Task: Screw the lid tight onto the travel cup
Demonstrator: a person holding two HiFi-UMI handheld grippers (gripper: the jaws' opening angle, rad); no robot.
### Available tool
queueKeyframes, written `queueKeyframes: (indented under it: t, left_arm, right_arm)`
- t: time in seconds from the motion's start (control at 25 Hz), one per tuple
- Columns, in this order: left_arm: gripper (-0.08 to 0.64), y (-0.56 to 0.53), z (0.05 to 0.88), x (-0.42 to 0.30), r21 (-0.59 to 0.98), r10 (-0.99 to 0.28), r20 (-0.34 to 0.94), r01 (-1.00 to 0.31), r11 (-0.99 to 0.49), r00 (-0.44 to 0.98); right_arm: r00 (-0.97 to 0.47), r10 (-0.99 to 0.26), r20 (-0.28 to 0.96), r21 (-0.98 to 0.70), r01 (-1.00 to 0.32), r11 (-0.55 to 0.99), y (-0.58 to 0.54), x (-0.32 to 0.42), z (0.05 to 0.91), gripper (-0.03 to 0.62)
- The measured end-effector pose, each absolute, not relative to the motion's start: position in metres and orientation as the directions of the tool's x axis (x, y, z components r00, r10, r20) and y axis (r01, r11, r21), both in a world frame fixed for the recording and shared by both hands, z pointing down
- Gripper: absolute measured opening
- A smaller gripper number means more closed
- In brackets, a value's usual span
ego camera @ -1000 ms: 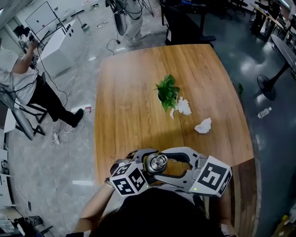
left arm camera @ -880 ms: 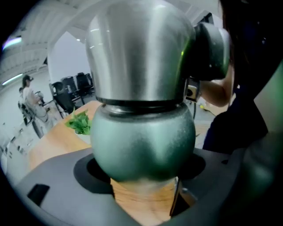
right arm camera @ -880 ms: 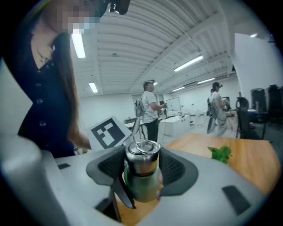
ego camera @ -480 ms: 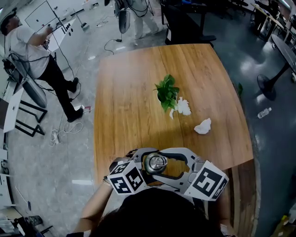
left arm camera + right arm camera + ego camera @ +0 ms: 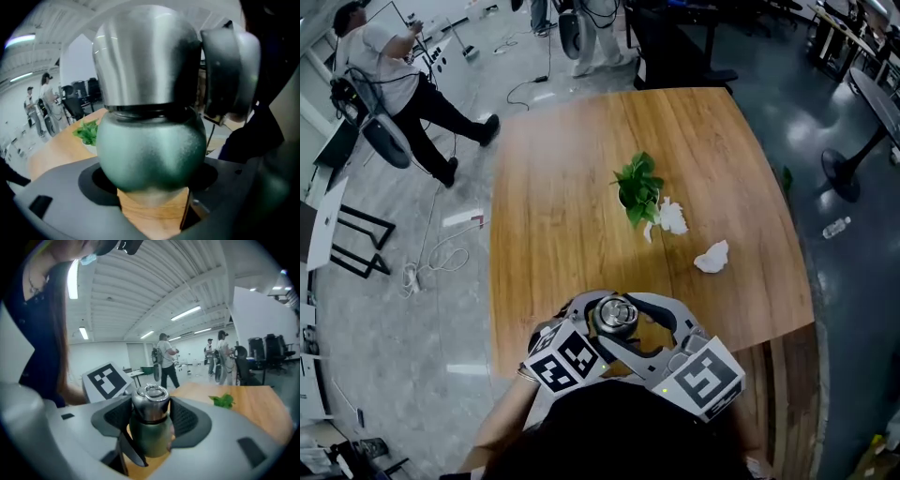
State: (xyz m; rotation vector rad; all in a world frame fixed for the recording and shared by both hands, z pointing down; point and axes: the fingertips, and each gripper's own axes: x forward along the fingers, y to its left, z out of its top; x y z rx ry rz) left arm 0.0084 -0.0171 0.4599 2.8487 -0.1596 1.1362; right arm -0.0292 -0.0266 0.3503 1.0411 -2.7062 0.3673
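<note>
Right tongs (image 5: 151, 420) have swung round since a second ago: their marker cube (image 5: 703, 377) now sits closer to the person's body and further left, while the left tongs (image 5: 150, 180) have barely budged. Reads like a twist in progress to me. The right ones are clamped on the steel lid (image 5: 150, 401), pads either side of it. The left ones are clamped round the green belly of the travel cup (image 5: 151, 150), which should stop it spinning. Cup's upright at the near edge of the counter (image 5: 562, 187), well apart from the little plant (image 5: 637, 187). Lid looks seated square, only a dark seam between it and the body, so I'd guess it's mostly threaded and just wants the last bit of torque
</note>
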Motion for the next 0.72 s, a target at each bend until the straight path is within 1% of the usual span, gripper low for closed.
queueKeyframes:
  t: [0.08,0.12,0.16,0.24,0.36,0.4,0.44,0.48,0.52,0.6,0.68,0.72]
  left_arm:
    - [0.385,-0.006,0.46,0.006,0.019,0.008,0.698,-0.007,-1.0,0.716]
    - [0.385,-0.004,0.461,0.005,0.018,0.03,0.708,0.024,-1.0,0.706]
    - [0.385,-0.004,0.463,0.004,0.019,0.033,0.718,0.028,-0.999,0.696]
    - [0.385,-0.011,0.466,0.005,0.019,-0.009,0.727,-0.034,-0.999,0.687]
    - [0.385,-0.03,0.465,0.008,0.017,-0.135,0.716,-0.211,-0.977,0.684]
    - [0.385,-0.034,0.465,0.009,0.017,-0.167,0.711,-0.254,-0.967,0.683]
    - [0.385,-0.036,0.464,0.009,0.022,-0.178,0.704,-0.272,-0.962,0.688]
    - [0.385,-0.035,0.463,0.01,0.035,-0.164,0.695,-0.261,-0.965,0.7]
    - [0.385,-0.03,0.461,0.009,0.053,-0.126,0.685,-0.221,-0.974,0.717]
    - [0.385,-0.015,0.457,0.007,0.072,-0.015,0.67,-0.085,-0.994,0.742]
    - [0.385,0.0,0.455,0.004,0.067,0.079,0.675,0.046,-0.997,0.733]
    - [0.385,0.005,0.455,0.003,0.068,0.105,0.681,0.081,-0.994,0.725]
  right_arm:
    - [-0.786,-0.542,0.297,-0.159,-0.601,0.784,-0.019,-0.031,0.349,0.252]
    - [-0.799,-0.512,0.316,-0.146,-0.574,0.806,-0.016,-0.03,0.351,0.252]
    - [-0.798,-0.5,0.337,-0.13,-0.565,0.815,-0.015,-0.029,0.354,0.252]
    - [-0.765,-0.539,0.354,-0.11,-0.606,0.788,-0.02,-0.027,0.358,0.252]
    - [-0.664,-0.673,0.326,-0.104,-0.733,0.673,-0.038,-0.025,0.356,0.252]
    - [-0.64,-0.7,0.315,-0.098,-0.756,0.647,-0.041,-0.025,0.355,0.252]
    - [-0.638,-0.707,0.306,-0.098,-0.76,0.643,-0.042,-0.026,0.355,0.252]
    - [-0.657,-0.693,0.296,-0.11,-0.744,0.659,-0.041,-0.028,0.353,0.252]
    - [-0.692,-0.665,0.281,-0.13,-0.714,0.688,-0.038,-0.03,0.35,0.252]
    - [-0.769,-0.588,0.252,-0.158,-0.632,0.759,-0.029,-0.034,0.342,0.255]
    - [-0.817,-0.515,0.258,-0.136,-0.558,0.818,-0.019,-0.036,0.338,0.255]
    - [-0.827,-0.493,0.269,-0.115,-0.536,0.836,-0.015,-0.036,0.338,0.255]
